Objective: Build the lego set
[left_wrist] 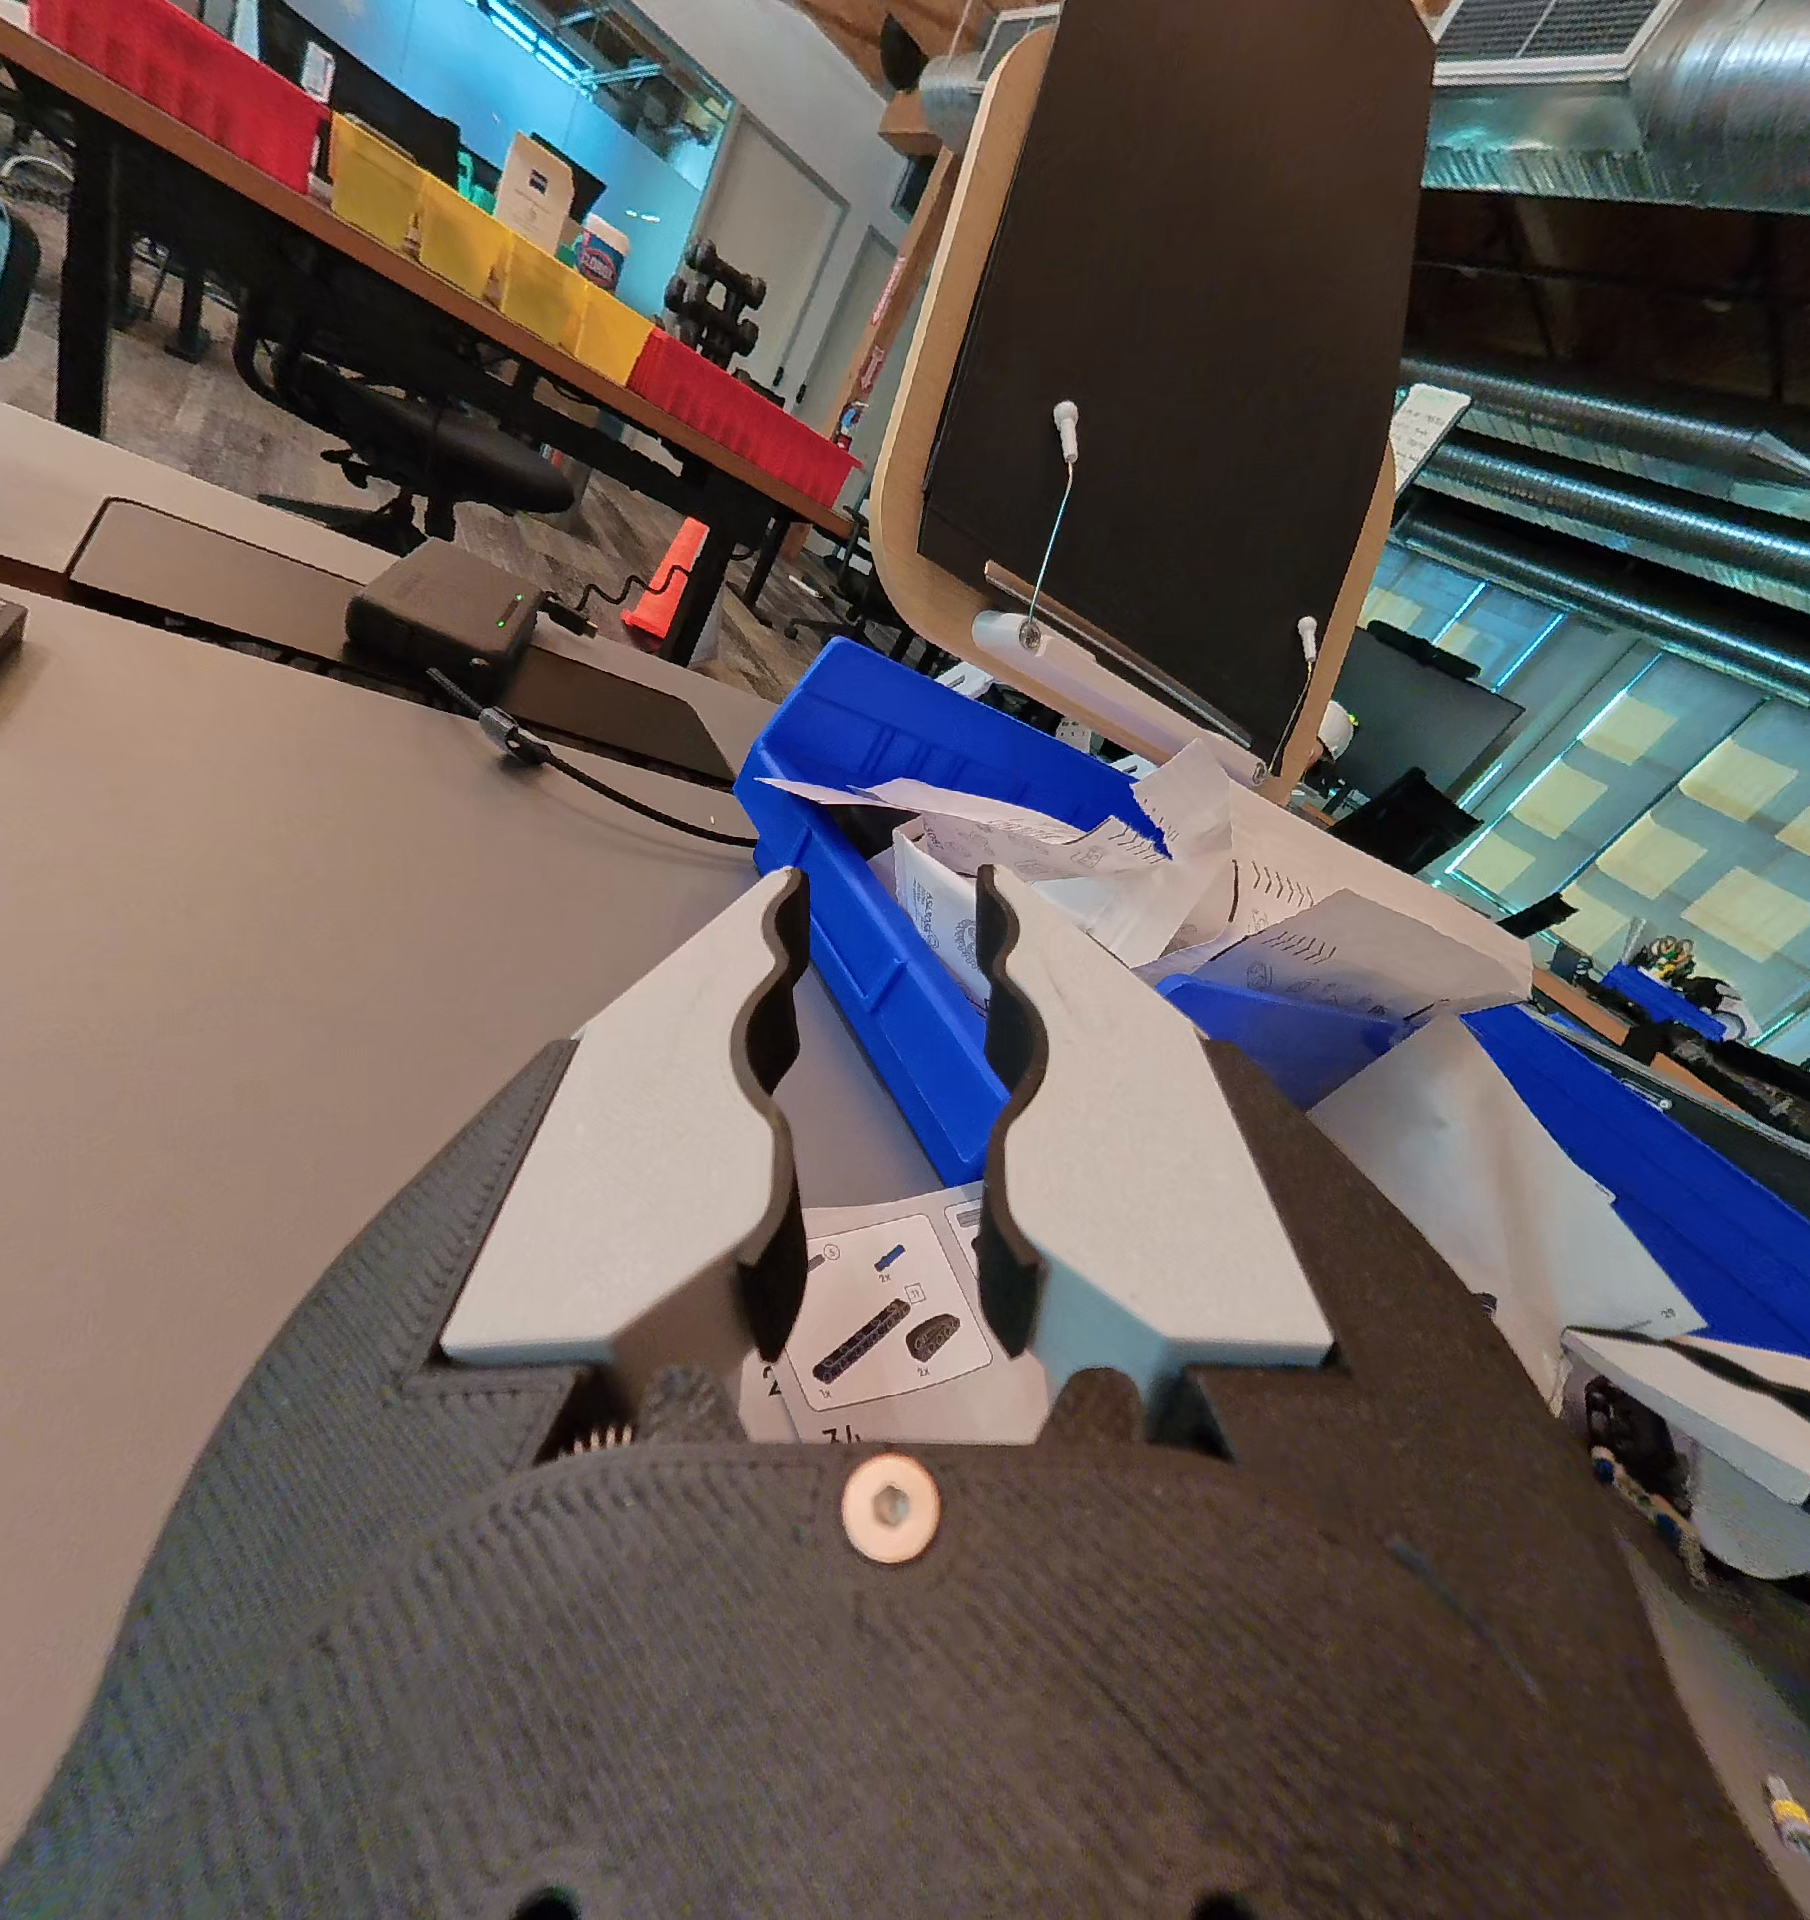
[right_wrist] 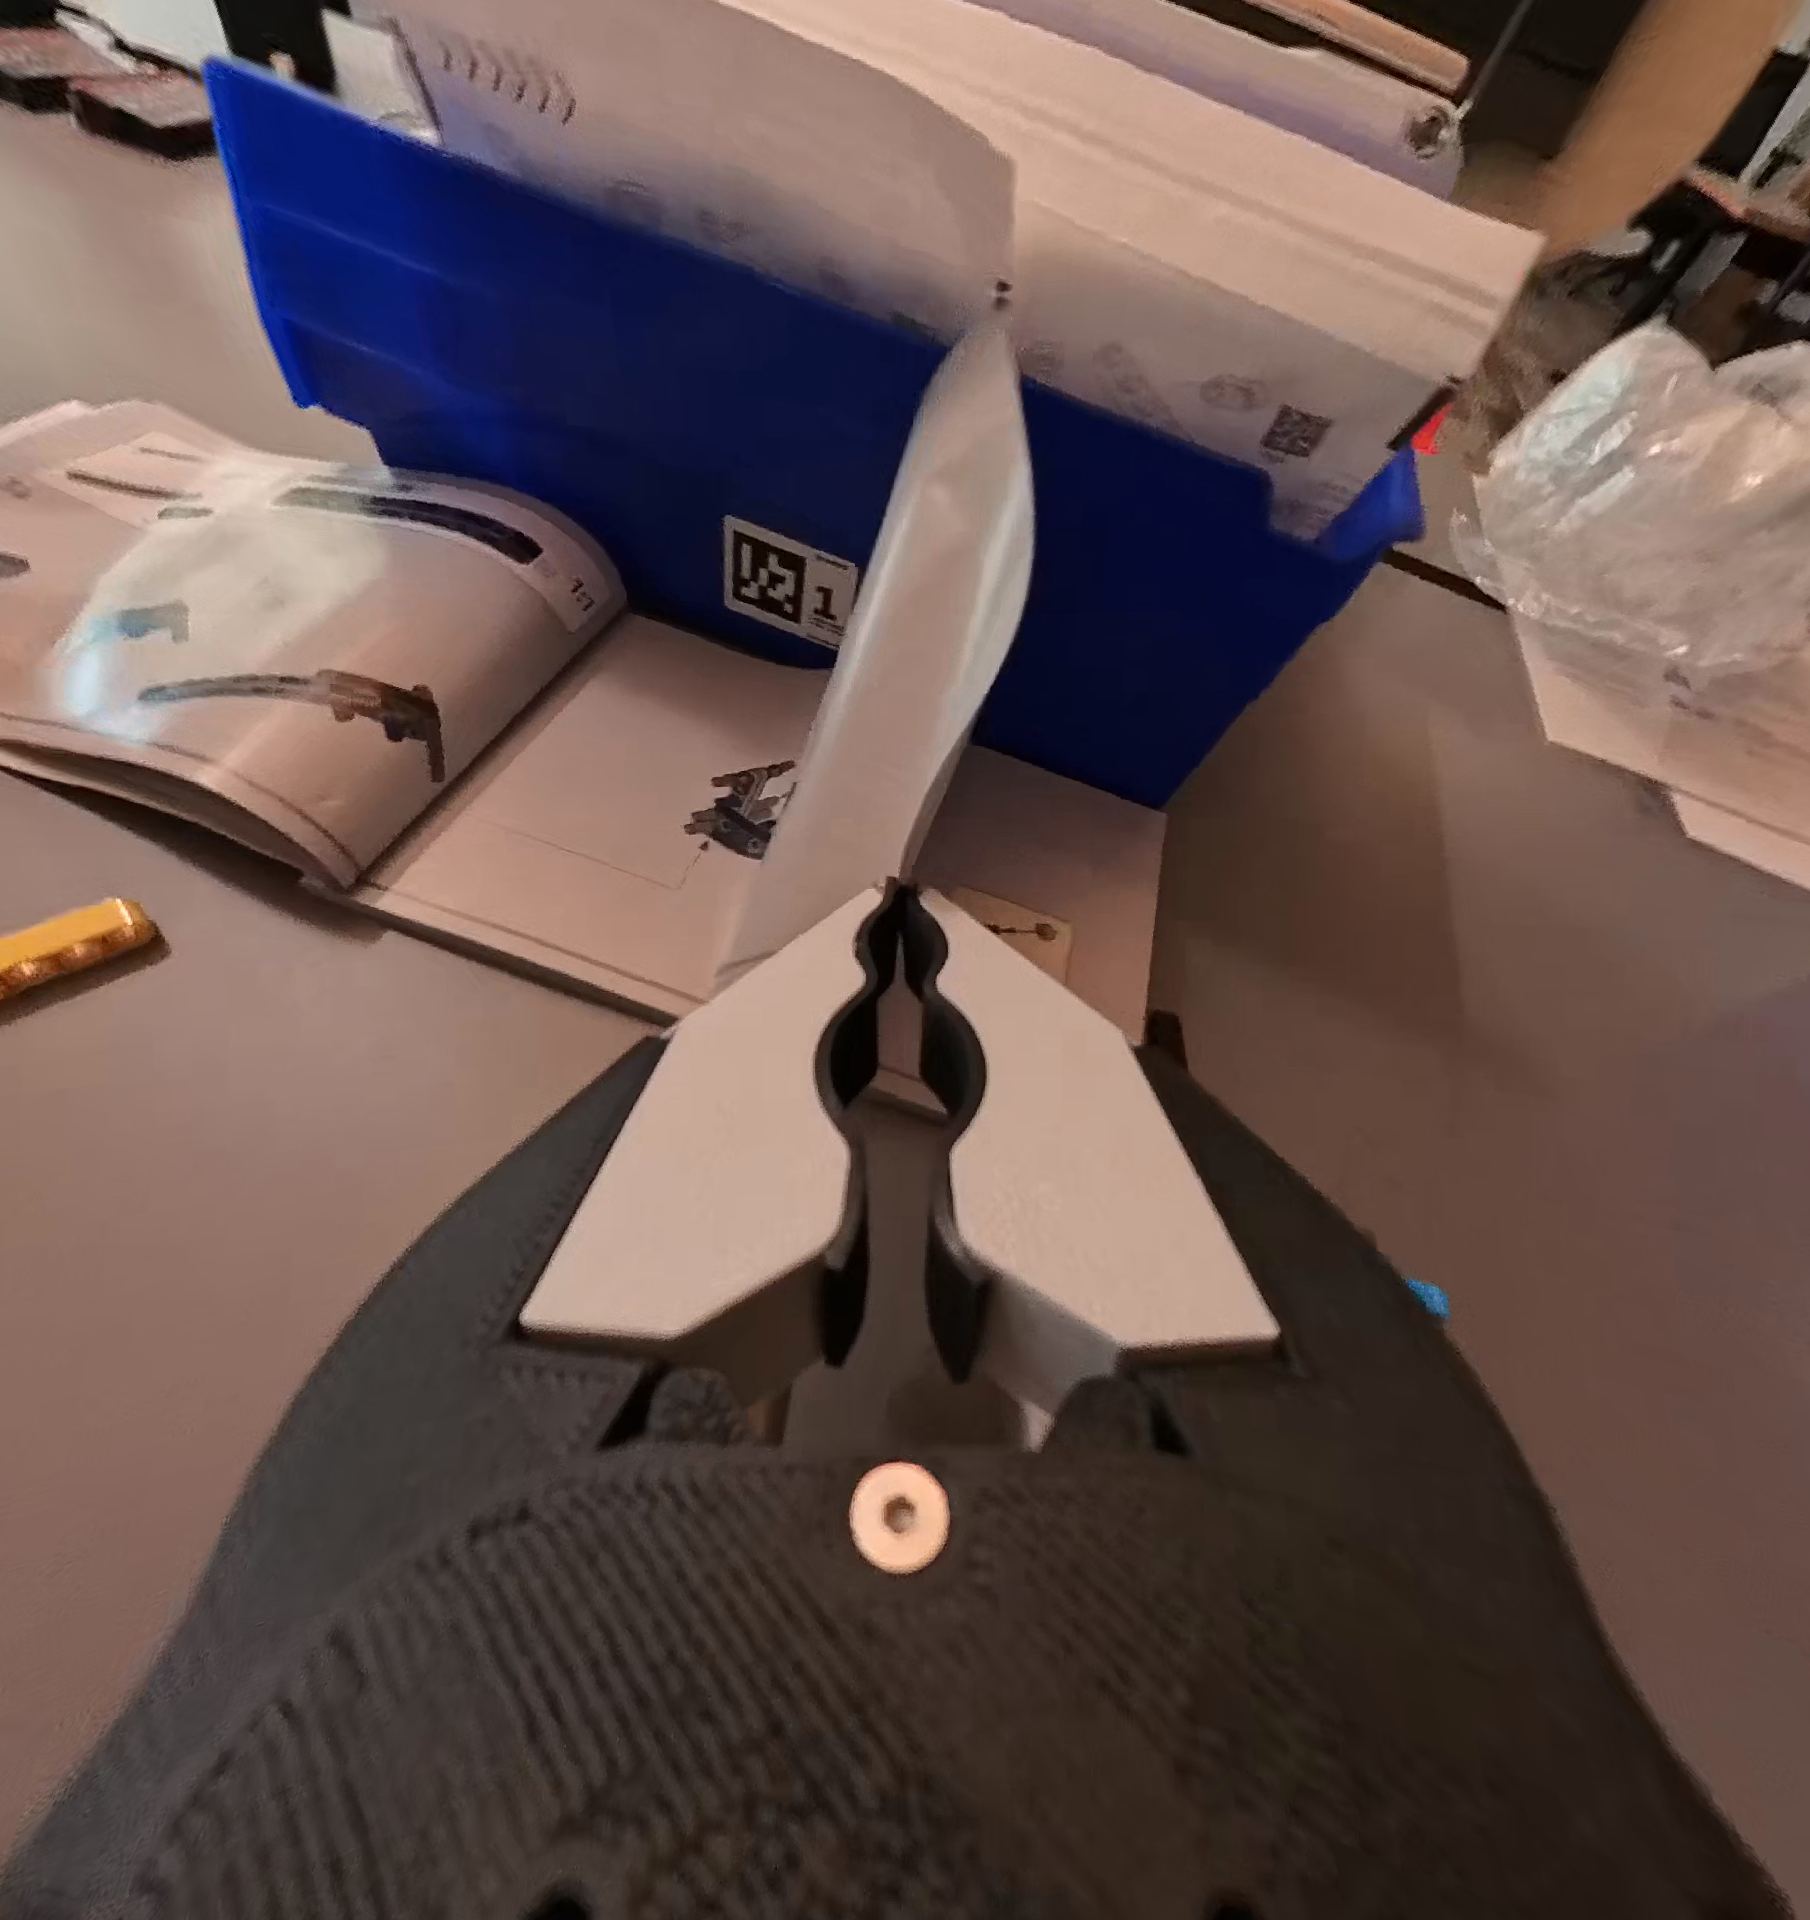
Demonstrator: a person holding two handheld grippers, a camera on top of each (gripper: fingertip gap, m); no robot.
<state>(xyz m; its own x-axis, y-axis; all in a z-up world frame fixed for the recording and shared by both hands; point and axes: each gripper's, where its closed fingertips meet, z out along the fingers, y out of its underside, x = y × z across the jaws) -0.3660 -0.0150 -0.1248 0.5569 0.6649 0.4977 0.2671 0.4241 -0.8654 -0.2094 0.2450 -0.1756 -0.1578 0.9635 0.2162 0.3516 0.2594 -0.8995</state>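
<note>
Pinching a booklet page (right_wrist: 922, 623), apparently, the right gripper (right_wrist: 899, 902) lifts it.

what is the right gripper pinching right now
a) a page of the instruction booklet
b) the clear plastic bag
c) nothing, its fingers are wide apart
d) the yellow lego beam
a: in the right wrist view the right gripper has its fingertips closed on the edge of a lifted page of the open instruction booklet, while the yellow beam and plastic bag lie apart on the table.
</note>
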